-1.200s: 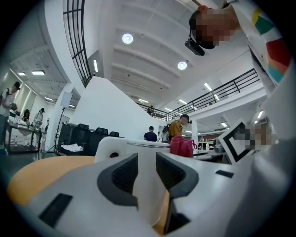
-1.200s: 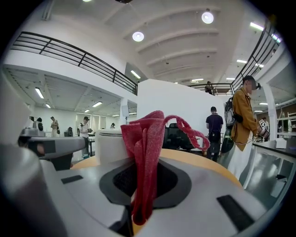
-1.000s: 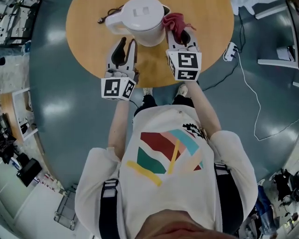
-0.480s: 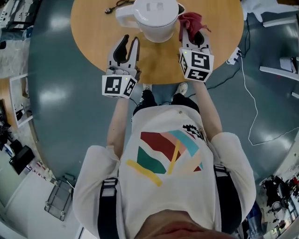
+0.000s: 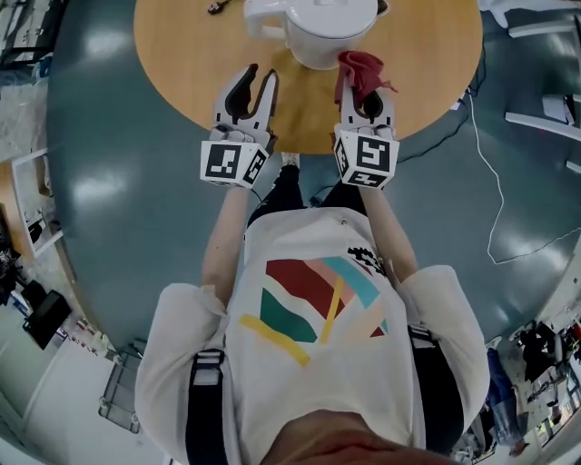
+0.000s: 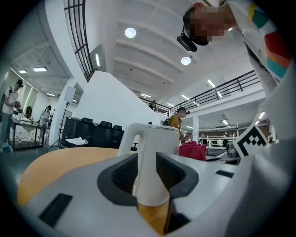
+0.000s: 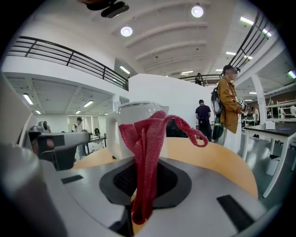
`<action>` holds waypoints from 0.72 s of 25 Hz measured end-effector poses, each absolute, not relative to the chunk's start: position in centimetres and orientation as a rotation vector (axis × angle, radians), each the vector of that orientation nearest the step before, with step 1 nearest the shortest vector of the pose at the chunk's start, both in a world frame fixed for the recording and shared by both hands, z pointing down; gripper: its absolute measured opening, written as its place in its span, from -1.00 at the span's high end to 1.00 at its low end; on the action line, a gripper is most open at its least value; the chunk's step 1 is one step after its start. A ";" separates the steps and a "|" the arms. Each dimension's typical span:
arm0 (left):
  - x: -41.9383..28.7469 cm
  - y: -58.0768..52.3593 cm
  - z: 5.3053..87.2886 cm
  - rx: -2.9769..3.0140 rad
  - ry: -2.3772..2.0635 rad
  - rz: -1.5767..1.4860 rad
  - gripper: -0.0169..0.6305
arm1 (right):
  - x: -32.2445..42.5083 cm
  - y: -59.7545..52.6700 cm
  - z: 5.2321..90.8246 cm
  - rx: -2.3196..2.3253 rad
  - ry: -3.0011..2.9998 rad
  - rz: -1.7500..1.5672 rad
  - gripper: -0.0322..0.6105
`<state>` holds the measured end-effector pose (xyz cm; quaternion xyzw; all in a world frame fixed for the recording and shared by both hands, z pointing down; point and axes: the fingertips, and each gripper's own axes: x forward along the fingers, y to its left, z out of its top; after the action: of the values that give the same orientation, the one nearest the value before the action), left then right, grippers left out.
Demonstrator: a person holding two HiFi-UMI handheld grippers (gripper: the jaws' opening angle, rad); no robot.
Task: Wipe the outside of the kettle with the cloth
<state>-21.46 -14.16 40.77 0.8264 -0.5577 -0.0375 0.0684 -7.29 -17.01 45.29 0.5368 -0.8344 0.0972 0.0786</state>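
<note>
Here the right tool [image 5: 365, 89] is clamped tight on the red cloth [image 5: 360, 71], which sticks up from its jaws just beside the near side of the white kettle [image 5: 329, 27] on the round table [image 5: 191, 54]. The left tool [image 5: 260, 80] hangs parted and empty, just short of the kettle.

Quantities in view:
- Desk [image 5: 182, 54]: 1, round.
- Kettle [image 5: 329, 27]: 1, at 12 o'clock on the desk.
- Cloth [image 5: 360, 71]: 1, red, at 1 o'clock.
- Grippers: 2, namely left gripper [image 5: 259, 80] and right gripper [image 5: 364, 91], with 2 fingers [image 5: 238, 93] each.
- Black plug [image 5: 216, 7]: 1, at 11 o'clock.
</note>
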 end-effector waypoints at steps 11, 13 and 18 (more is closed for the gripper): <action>-26.0 -14.6 44.8 2.519 -1.608 0.026 0.47 | -17.2 -18.8 51.1 1.579 -2.519 0.192 0.78; -27.7 -14.3 44.9 2.515 -1.606 0.029 0.47 | -19.2 -19.2 51.5 1.572 -2.495 0.164 0.78; -29.1 -13.2 44.9 2.504 -1.591 0.064 0.47 | -20.0 -19.8 51.7 1.615 -2.430 0.127 0.78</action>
<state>-29.10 -13.21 44.94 0.8407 -0.5341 0.0216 0.0870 -19.98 -19.83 51.66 0.5496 -0.8269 0.0433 0.1106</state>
